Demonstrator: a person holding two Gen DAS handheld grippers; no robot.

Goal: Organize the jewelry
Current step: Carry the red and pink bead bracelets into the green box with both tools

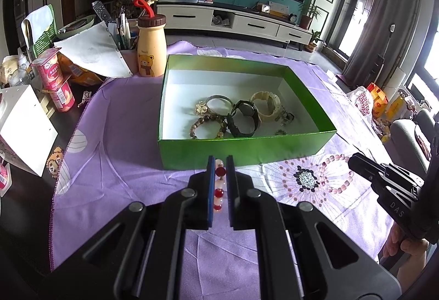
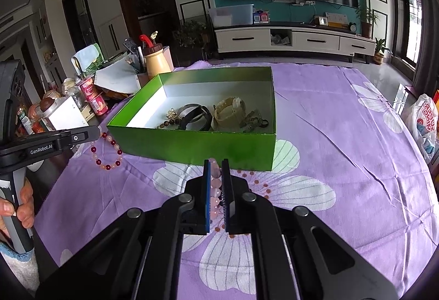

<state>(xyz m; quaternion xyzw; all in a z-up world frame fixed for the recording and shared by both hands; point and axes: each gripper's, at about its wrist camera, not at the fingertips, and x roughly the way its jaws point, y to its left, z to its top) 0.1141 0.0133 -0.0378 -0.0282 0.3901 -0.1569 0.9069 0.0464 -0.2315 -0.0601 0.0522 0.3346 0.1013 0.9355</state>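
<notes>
Jewelry split across three spots. Left gripper [image 1: 221, 162] is clamped on a red-and-white bead bracelet [image 1: 219, 184]; in the right wrist view the loop of that bracelet [image 2: 108, 151] hangs from the jaw tips just beside the near left corner of the green box [image 2: 192, 146]. Right gripper [image 2: 216, 162] is clamped on a pale pink bead bracelet [image 2: 215, 190]; in the left wrist view its loop [image 1: 333, 173] hangs over the flower print of the purple tablecloth [image 1: 123, 162], at about 4 o'clock from the box.

Green box [image 1: 247, 149] sits open at the middle of the cloth, at 12 o'clock from both grippers. Inside, bunched toward its near side: a silver bangle [image 1: 218, 99], a dark watch [image 1: 245, 113], a cream bracelet [image 1: 264, 105], a brown bead bracelet [image 1: 208, 127] and a gold flower piece [image 1: 201, 108].

At 10 o'clock from the box, off the cloth: a bear-print bottle [image 1: 151, 50] with a brown lid. A hand [image 2: 24, 204] grips the left tool's handle.
</notes>
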